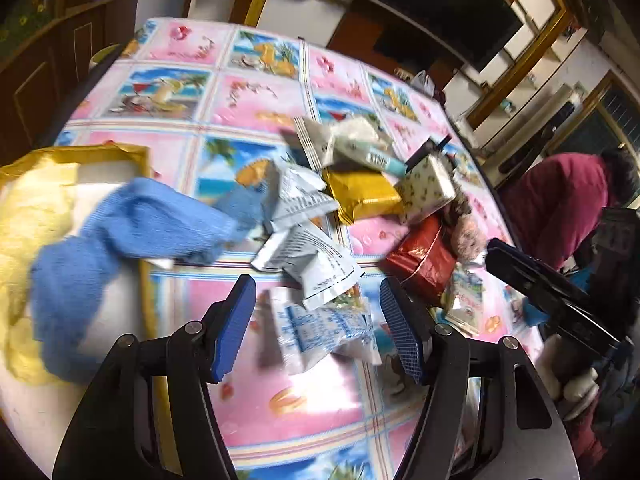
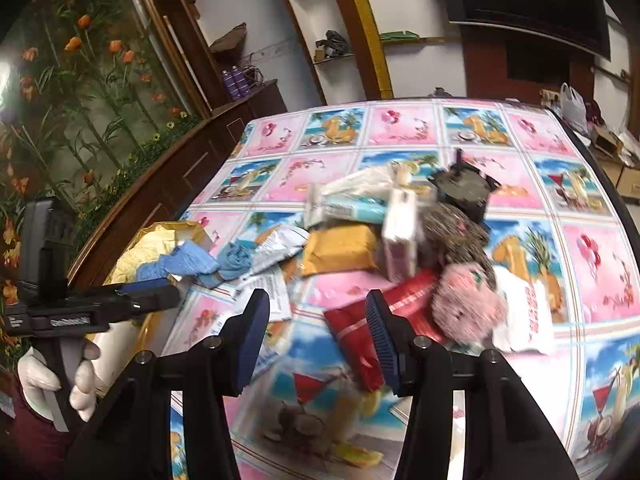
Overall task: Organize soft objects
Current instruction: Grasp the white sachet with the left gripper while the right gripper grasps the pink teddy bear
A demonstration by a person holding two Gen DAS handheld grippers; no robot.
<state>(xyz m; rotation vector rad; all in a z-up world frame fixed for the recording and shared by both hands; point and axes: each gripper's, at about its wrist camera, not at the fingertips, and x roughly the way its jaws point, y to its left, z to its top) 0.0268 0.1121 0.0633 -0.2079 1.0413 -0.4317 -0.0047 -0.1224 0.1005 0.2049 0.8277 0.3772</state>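
Soft cloths, blue (image 1: pixel 132 224) over yellow (image 1: pixel 36 216), lie in the gold-rimmed tray (image 1: pixel 146 280), off to the left of my left claw (image 1: pixel 318 328). That claw gapes wide, nothing between its blue pads, a white-and-blue packet (image 1: pixel 320 328) just ahead on the bench (image 1: pixel 248 100). My right claw (image 2: pixel 316 340) gapes too, empty, a red packet (image 2: pixel 356 332) right in front, the pink plush toy (image 2: pixel 468 304) beyond to its right. Farther out, the gold packet (image 2: pixel 340 254) sits in the heap.

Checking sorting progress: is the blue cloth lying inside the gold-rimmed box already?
Yes, in the left wrist view the blue cloth lies mostly in the gold-rimmed box, one end draped over its rim beside the yellow cloth.
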